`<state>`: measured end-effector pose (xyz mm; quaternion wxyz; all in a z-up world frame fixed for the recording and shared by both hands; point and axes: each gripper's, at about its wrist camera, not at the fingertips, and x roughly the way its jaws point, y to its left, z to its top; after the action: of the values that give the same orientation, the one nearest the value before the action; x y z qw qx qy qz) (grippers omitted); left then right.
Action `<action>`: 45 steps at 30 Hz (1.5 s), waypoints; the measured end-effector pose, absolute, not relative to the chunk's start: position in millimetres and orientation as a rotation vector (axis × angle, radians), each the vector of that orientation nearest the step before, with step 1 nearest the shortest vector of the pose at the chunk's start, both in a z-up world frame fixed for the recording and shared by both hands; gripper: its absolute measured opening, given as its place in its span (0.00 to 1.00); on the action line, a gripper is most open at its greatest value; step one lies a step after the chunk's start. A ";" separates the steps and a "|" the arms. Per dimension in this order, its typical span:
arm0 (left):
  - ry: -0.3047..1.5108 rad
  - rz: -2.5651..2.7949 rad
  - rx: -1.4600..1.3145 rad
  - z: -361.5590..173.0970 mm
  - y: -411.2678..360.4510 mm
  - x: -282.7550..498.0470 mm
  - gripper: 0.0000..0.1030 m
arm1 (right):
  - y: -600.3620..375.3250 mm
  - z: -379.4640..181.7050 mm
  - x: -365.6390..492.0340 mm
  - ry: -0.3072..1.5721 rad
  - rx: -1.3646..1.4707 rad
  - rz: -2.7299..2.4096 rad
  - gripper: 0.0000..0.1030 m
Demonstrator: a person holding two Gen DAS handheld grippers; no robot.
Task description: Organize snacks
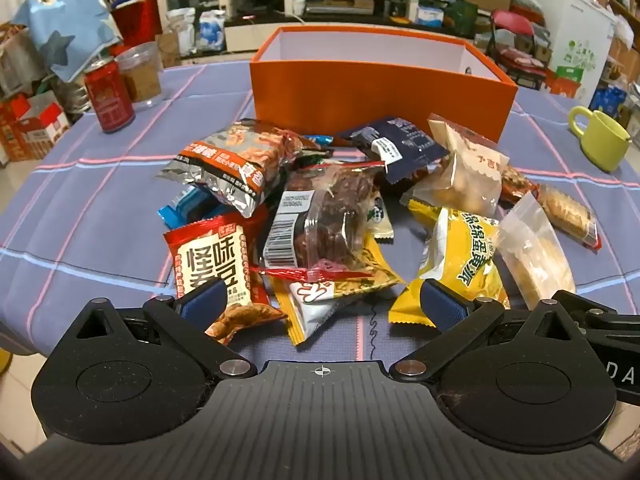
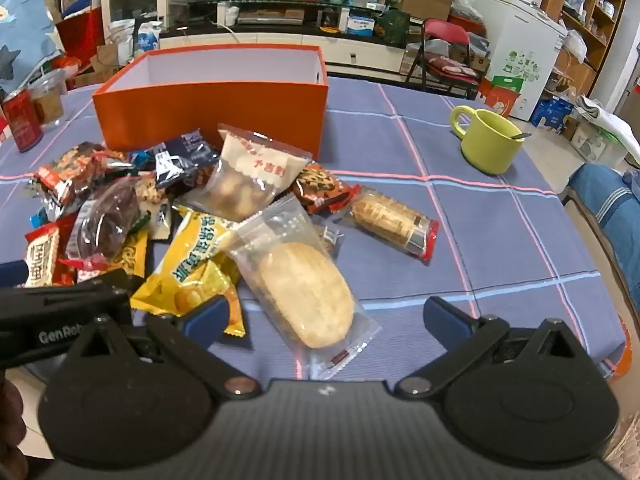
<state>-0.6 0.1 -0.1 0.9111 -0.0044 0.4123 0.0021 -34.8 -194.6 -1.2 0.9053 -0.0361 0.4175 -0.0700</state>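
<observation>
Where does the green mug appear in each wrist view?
Left wrist: green mug at the far right edge, right of the orange box.
Right wrist: green mug upper right of centre, a spoon inside.
Shared landmark: the orange box behind the snack pile.

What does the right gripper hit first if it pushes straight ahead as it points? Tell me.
Most likely the clear-wrapped rice cracker: it lies directly between the open right gripper fingers, nearest of the pile. Depth is hard to judge through the fisheye, so the tablecloth under it could come first.
</observation>
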 end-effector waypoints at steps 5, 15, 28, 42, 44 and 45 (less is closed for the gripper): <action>0.851 0.006 -0.016 -0.8 1.9 -1.6 0.84 | -194.5 -0.8 -35.0 0.859 -0.068 -0.145 0.99; 0.862 0.014 0.005 -2.5 -1.4 1.0 0.84 | -190.9 -3.2 -36.5 0.865 -0.076 -0.140 0.99; 0.871 0.014 0.000 -2.8 -0.3 1.5 0.84 | -193.7 -0.7 -35.8 0.865 -0.075 -0.134 0.99; 0.825 0.028 0.037 2.3 -2.4 -1.9 0.84 | -193.4 5.2 -38.5 0.824 -0.077 -0.124 0.99; 0.828 0.032 0.038 2.2 -2.5 -1.3 0.84 | -193.0 5.6 -38.9 0.821 -0.075 -0.120 0.99; 0.832 0.033 0.036 1.8 -2.1 -1.0 0.84 | -192.5 5.1 -38.8 0.822 -0.077 -0.119 0.99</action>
<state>-1.0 -2.1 1.8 0.9144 0.0176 0.4042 0.0161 -38.8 -192.5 5.1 0.9143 -0.0372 0.3991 -0.0577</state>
